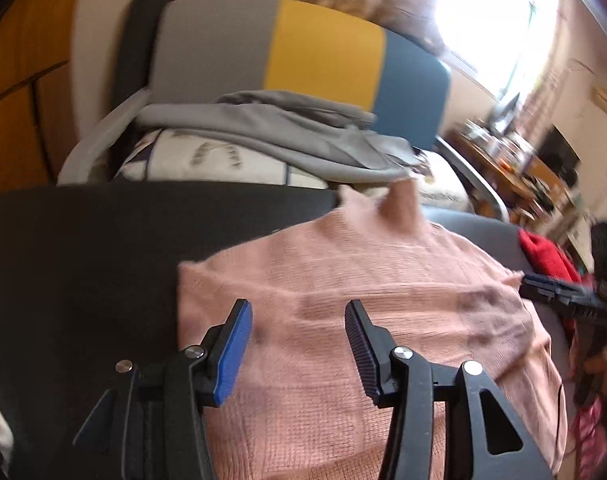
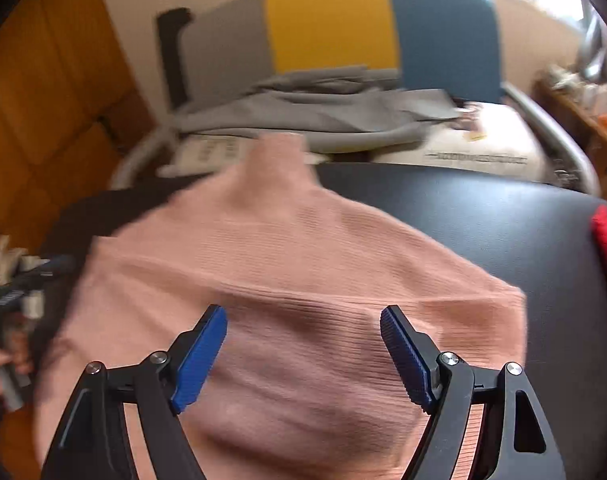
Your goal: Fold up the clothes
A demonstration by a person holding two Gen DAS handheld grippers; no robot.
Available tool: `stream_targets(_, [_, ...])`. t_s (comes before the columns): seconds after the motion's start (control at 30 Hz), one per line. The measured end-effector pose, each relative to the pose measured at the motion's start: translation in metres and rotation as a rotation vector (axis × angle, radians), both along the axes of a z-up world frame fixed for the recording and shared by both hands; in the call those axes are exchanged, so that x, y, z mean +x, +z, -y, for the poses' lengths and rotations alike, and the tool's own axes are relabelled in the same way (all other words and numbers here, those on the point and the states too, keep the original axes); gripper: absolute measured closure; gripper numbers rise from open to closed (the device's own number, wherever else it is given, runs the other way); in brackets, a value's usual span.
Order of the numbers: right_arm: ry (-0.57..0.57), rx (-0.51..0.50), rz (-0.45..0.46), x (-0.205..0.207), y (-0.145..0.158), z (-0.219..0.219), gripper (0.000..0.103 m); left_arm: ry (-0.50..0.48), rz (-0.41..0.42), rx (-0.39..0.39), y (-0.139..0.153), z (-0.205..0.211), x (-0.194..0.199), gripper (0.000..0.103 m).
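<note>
A pink ribbed knit sweater (image 1: 343, 288) lies spread on a dark table (image 1: 83, 248), its turtleneck collar (image 2: 281, 156) pointing away from me. My left gripper (image 1: 299, 312) hovers open over the sweater's left part, nothing between its blue pads. Over the sweater's (image 2: 287, 264) middle my right gripper (image 2: 303, 320) is open too, its fingers wide apart and empty. In the left wrist view the right gripper (image 1: 559, 296) shows at the sweater's right edge. In the right wrist view the left gripper (image 2: 27, 280) shows blurred at the far left.
Behind the table (image 2: 483, 216) stands a chair with a grey, yellow and blue backrest (image 1: 303, 52), holding a folded grey garment (image 1: 271, 132) on a white printed cushion (image 1: 207, 160). A red cloth (image 1: 543, 252) lies at the table's right. Wooden cupboard left, cluttered desk right.
</note>
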State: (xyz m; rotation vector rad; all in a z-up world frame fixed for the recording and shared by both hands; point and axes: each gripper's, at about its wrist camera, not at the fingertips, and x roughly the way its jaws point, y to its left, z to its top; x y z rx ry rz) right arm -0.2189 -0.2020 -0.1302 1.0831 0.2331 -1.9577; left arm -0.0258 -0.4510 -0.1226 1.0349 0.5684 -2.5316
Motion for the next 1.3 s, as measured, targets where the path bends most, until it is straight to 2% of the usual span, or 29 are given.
stream_targets(0.13, [0.08, -0.051, 0.121, -0.014, 0.004, 0.011, 0.023, -0.075, 0.03, -0.006, 0.0, 0.005, -0.031, 0.052])
stream_targets(0.23, [0.088, -0.052, 0.193, -0.033, -0.007, 0.026, 0.024, -0.125, 0.044, 0.049, -0.007, 0.016, -0.06, 0.051])
stream_targets(0.47, [0.14, -0.022, 0.197, -0.076, -0.019, 0.07, 0.03, -0.225, 0.08, 0.062, -0.02, 0.035, -0.131, 0.051])
stream_targets(0.63, [0.174, -0.03, 0.231, -0.113, -0.022, 0.098, 0.03, -0.317, 0.114, 0.035, -0.026, 0.046, -0.177, 0.051])
stream_targets(0.73, [0.191, -0.036, 0.287, -0.135, -0.029, 0.112, 0.03, -0.345, 0.151, 0.022, -0.036, 0.055, -0.198, 0.051])
stream_targets(0.83, [0.216, -0.055, 0.354, -0.155, -0.037, 0.124, 0.03, -0.404, 0.165, 0.066, -0.045, 0.059, -0.213, 0.051])
stream_targets(0.93, [0.264, -0.087, 0.404, -0.164, -0.041, 0.135, 0.03, -0.455, 0.176, 0.072, -0.051, 0.056, -0.222, 0.051])
stream_targets(1.1, [0.325, -0.082, 0.426, -0.169, -0.049, 0.149, 0.03, -0.501, 0.161, 0.094, -0.055, 0.055, -0.233, 0.051])
stream_targets(1.17, [0.338, -0.09, 0.442, -0.172, -0.053, 0.152, 0.036, -0.483, 0.152, 0.133, -0.055, 0.059, -0.236, 0.053])
stream_targets(1.2, [0.344, -0.094, 0.45, -0.173, -0.055, 0.153, 0.05, -0.478, 0.148, 0.143, -0.055, 0.06, -0.237, 0.053])
stream_targets(1.23, [0.351, -0.093, 0.456, -0.173, -0.057, 0.155, 0.071, -0.469, 0.148, 0.151, -0.055, 0.062, -0.238, 0.064])
stream_targets(1.27, [0.359, -0.075, 0.453, -0.171, -0.058, 0.157, 0.079, -0.459, 0.15, 0.16, -0.056, 0.064, -0.239, 0.081])
stream_targets(1.3, [0.372, -0.056, 0.439, -0.167, -0.059, 0.158, 0.088, -0.438, 0.151, 0.17, -0.056, 0.067, -0.24, 0.09])
